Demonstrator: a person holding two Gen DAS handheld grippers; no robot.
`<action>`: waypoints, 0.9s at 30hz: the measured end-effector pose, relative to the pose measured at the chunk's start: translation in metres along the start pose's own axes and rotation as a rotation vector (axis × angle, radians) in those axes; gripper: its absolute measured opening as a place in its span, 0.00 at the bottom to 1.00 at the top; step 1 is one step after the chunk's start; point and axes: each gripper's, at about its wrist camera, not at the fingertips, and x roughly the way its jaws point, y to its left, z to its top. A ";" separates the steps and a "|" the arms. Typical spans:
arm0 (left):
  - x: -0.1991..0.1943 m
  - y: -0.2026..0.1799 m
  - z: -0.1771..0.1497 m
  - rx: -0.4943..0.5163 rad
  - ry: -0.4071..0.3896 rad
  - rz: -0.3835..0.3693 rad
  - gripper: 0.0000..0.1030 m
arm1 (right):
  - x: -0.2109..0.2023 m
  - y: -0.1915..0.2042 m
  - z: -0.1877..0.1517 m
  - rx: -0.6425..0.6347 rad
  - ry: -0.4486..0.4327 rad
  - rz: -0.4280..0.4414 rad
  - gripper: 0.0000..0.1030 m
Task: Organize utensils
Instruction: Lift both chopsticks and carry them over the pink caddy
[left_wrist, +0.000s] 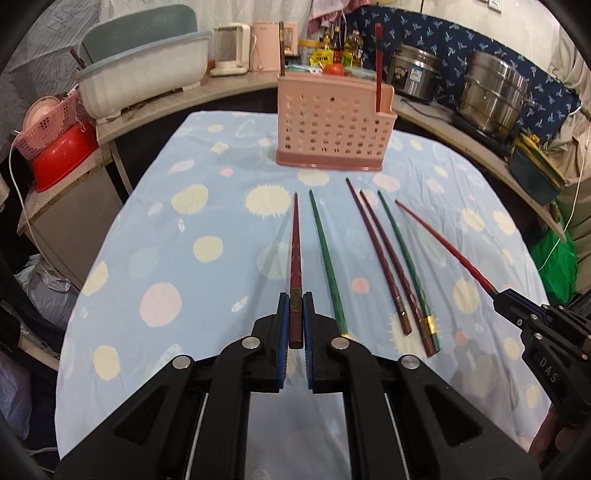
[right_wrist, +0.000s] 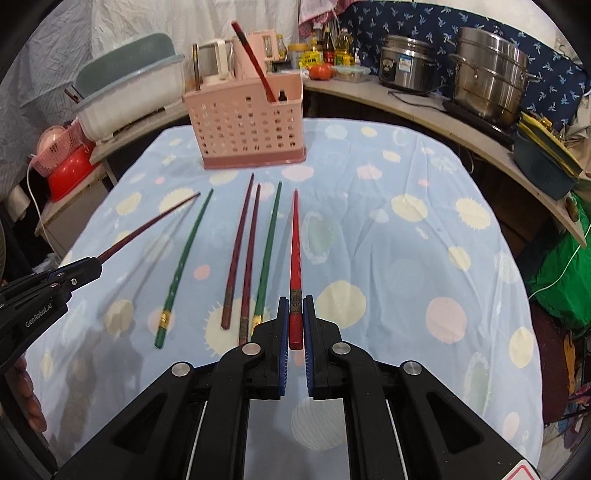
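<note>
Chopsticks: four lie loose side by side on the dotted tablecloth (left_wrist: 166, 236), before the pink perforated holder (left_wrist: 334, 123), which holds a dark chopstick (left_wrist: 282, 48) at its left end and a red chopstick (left_wrist: 378, 66) at its right. The left gripper (left_wrist: 295, 301) is clamped on a maroon chopstick (left_wrist: 295, 251); the right gripper (right_wrist: 295, 304), marked "DAS", pinches a bright red chopstick (right_wrist: 294, 243). The left one reads "GenRobot.AI".

We see a pale blue tablecloth (left_wrist: 155, 258) with cream and pink dots, a pink holder (left_wrist: 332, 125), and green chopsticks (left_wrist: 328, 266).
</note>
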 end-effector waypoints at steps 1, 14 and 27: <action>-0.004 0.001 0.003 -0.004 -0.011 -0.002 0.07 | -0.006 -0.001 0.004 0.002 -0.016 0.002 0.07; -0.059 0.011 0.052 -0.029 -0.164 -0.013 0.07 | -0.063 -0.012 0.047 0.026 -0.177 0.035 0.07; -0.091 0.016 0.113 -0.017 -0.282 -0.010 0.07 | -0.091 -0.020 0.100 0.030 -0.274 0.048 0.07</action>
